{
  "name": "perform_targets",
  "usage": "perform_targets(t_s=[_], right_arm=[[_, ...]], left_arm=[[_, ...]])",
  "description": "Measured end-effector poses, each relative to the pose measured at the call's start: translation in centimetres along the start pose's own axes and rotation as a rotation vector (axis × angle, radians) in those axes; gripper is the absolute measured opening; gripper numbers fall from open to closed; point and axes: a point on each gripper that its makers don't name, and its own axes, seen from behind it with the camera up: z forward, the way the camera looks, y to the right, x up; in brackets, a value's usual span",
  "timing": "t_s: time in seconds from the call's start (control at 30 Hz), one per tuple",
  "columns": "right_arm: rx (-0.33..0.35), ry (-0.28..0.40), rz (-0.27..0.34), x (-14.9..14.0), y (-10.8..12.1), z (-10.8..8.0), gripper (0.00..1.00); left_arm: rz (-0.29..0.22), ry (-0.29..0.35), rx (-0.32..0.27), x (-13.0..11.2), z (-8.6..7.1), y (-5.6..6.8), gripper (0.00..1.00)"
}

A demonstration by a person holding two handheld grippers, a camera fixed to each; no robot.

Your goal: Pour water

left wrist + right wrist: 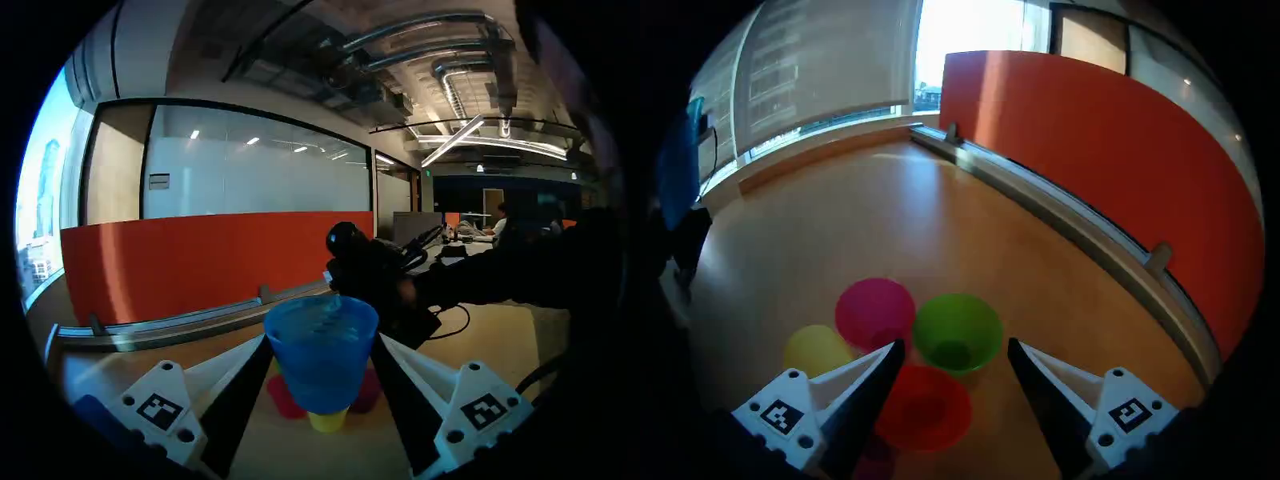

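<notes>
Your left claw point(320, 340) held the see-through blue plastic cup point(320, 372) by its sides, up in the air above the counter. The cup stood straight, not tipped. I could not tell if it had water in it. So you were at the step just before the pour, I think.

Your right claw point(954, 344) was wide open and held nothing. It hung over four little plastic cups that stood close together on the wooden counter point(880, 216): a red cup point(924, 410) right under the claw, a green cup point(958, 330), a pink cup point(874, 310) and a yellow cup point(816, 350).

Next you would need to pick one cup, bring the blue cup's lip over it, and tip slowly. The cups were light and close, so a bump could knock them over.

The counter was smooth and shiny. Behind it ran a metal rail and a low orange wall point(1120, 160). Sun came in at a big window point(976, 40). Grey pipes point(416, 40) ran along the ceiling.
</notes>
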Motion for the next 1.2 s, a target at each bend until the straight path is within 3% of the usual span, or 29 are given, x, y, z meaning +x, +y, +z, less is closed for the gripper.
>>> perform_targets(t_s=[0.7, 1.2], right_arm=[[0.006, -0.055, -0.009, -0.8, -0.1, 0.4, 1.00], [0.013, -0.075, 0.005, -0.1, 0.0, 1.9, 1.00]], left_arm=[[-0.007, 0.004, -0.003, -0.2, 0.0, 0.0, 0.84], [-0.013, 0.008, -0.001, -0.5, -0.1, -0.5, 0.84]])
